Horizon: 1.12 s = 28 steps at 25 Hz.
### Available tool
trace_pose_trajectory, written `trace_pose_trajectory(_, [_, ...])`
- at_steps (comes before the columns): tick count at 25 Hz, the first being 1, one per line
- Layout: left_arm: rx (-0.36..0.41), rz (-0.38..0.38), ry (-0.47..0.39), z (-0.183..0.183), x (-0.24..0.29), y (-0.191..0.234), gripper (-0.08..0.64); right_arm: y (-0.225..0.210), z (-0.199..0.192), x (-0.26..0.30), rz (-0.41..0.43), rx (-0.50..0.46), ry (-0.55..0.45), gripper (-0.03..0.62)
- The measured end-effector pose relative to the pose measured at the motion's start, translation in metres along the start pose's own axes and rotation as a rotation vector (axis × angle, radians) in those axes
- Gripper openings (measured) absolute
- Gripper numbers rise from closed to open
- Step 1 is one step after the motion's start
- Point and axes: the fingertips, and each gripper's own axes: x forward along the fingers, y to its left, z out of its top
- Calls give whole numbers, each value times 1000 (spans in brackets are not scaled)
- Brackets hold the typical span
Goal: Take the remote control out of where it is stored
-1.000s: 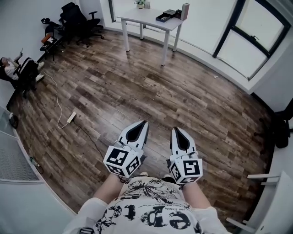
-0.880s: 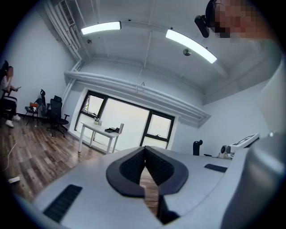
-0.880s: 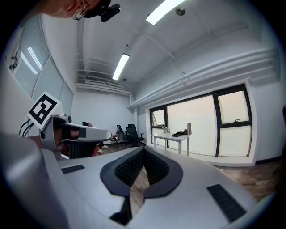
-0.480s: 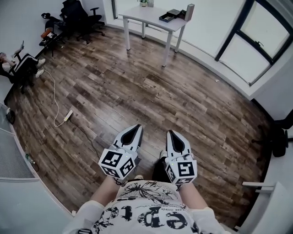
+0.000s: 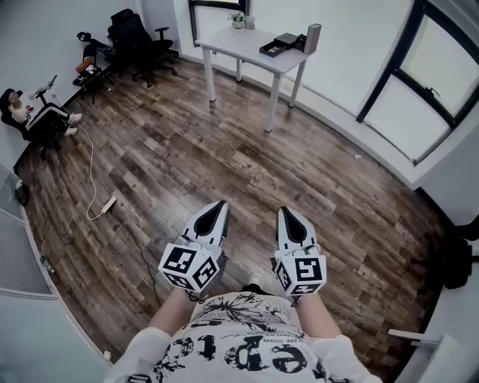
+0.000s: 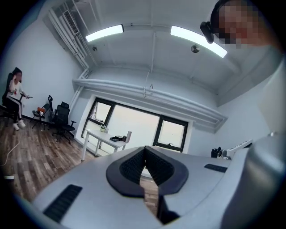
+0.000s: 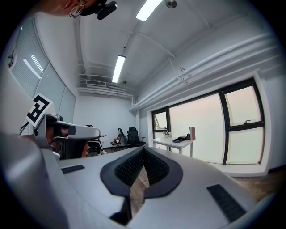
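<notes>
No remote control shows in any view. My left gripper (image 5: 221, 203) and right gripper (image 5: 286, 211) are held side by side in front of the person's torso, above the wooden floor, pointing forward. Each has its jaws pressed together with nothing between them, as the left gripper view (image 6: 144, 148) and right gripper view (image 7: 143, 149) confirm. Far ahead stands a white table (image 5: 247, 46) carrying a flat black tray (image 5: 271, 49), a tall box (image 5: 312, 37) and a small plant (image 5: 238, 18). The same table (image 6: 105, 137) appears small in the left gripper view and, as the table (image 7: 172, 142), in the right gripper view.
Black office chairs (image 5: 135, 37) stand at the back left. A person (image 5: 34, 116) sits by the left wall. A power strip (image 5: 103, 206) with a white cable lies on the floor to my left. Large windows (image 5: 408, 90) line the far right wall.
The room has slid down in the head view, so the white table sits lower and slightly larger. Both grippers stay shut, side by side in front of the torso.
</notes>
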Motion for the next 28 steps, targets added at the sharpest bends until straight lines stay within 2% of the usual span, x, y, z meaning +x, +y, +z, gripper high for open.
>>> trace_pose_trajectory(4, [8, -15, -11, -3, 53, -23, 11, -47, 9, 15, 7, -1, -14, 2])
trace_pose_trajectory(8, [27, -39, 41, -19, 96, -38, 11, -86, 5, 30, -7, 15, -4, 2])
trace_pose_trajectory(15, [35, -70, 74, -23, 149, -19, 11, -107, -9, 67, -23, 24, 30, 2])
trace_pose_trajectory(22, [59, -145, 88, -1, 227, 40, 11, -133, -6, 150, -113, 29, 35, 2])
trace_pose_trajectory(28, [65, -179, 86, 34, 284, 132, 11, -129, 7, 260, -165, 40, 12, 2])
